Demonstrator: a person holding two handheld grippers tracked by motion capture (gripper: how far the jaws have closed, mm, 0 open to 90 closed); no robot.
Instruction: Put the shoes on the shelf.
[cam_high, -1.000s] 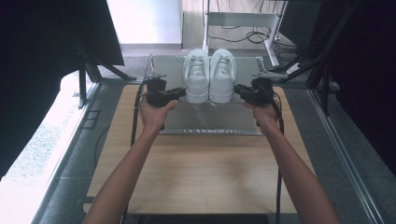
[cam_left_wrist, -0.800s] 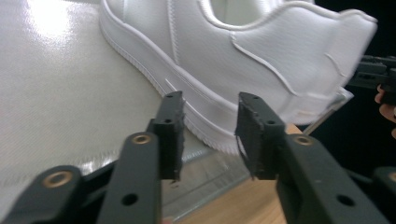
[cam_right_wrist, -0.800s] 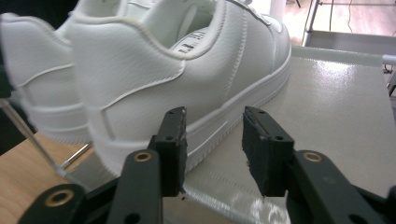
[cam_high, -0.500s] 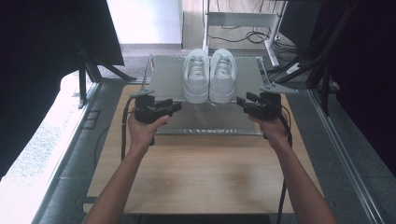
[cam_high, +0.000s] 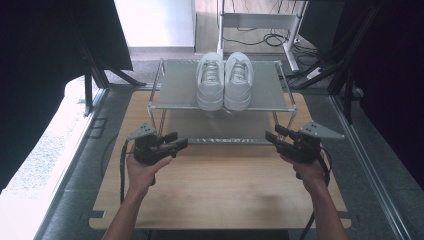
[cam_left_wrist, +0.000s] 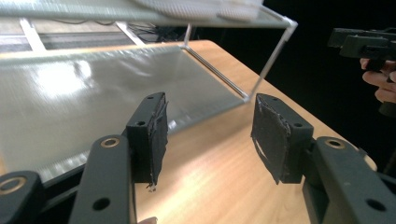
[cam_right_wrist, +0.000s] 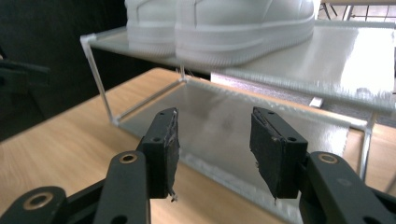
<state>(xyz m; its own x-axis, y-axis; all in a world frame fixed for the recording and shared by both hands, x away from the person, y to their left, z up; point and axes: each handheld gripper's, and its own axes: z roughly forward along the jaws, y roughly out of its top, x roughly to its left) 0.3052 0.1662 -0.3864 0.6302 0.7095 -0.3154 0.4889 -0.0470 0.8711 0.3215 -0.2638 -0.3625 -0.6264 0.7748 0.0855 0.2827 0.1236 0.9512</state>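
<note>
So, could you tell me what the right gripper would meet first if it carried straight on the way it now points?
Probably the frosted lower shelf of the two-tier metal-framed rack: the open right gripper aims at it, under the pair of white sneakers on the upper shelf. Depth is unclear, so it may clip the front rail first.

A light wooden table (cam_high: 220, 190) stands over a grey floor (cam_high: 75, 165). On its far half sits a two-tier rack (cam_high: 175, 95) of thin white rods with pale translucent shelves. The lower shelf (cam_left_wrist: 79, 98) lies flat on the wood and is bare. On the upper shelf (cam_right_wrist: 355, 56) rests a pair of white sneakers (cam_high: 224, 80), side by side and touching, toes pointing away.
</note>
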